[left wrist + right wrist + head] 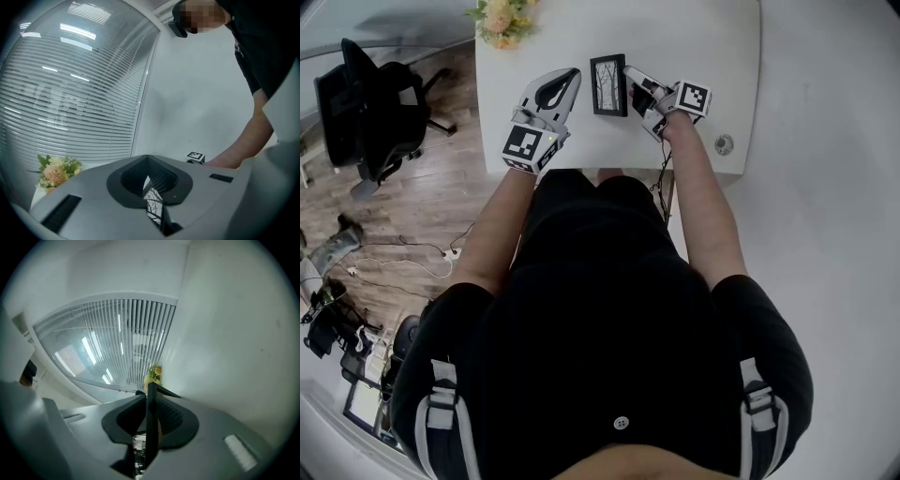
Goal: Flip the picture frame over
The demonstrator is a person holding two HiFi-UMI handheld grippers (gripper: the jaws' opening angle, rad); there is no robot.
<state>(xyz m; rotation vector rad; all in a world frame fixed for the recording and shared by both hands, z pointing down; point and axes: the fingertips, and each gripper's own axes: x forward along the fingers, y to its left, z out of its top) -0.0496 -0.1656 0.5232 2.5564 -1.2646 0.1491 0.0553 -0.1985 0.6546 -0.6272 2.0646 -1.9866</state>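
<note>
The black picture frame (608,84) is on the white table (703,47), its tree print facing up towards me. My right gripper (634,80) is shut on the frame's right edge. In the right gripper view the thin black edge (151,427) stands upright between the two jaws. My left gripper (570,77) rests just left of the frame with its fingertips together and nothing held. In the left gripper view, a strip of the tree print (153,206) shows through the slit under the closed jaws. The right gripper's marker cube (195,157) is visible beyond.
A bunch of pale flowers (502,19) stands at the table's far left corner. A round cable grommet (724,143) sits near the front right. A black office chair (366,103) and cables are on the wood floor to the left. Window blinds lie beyond the table.
</note>
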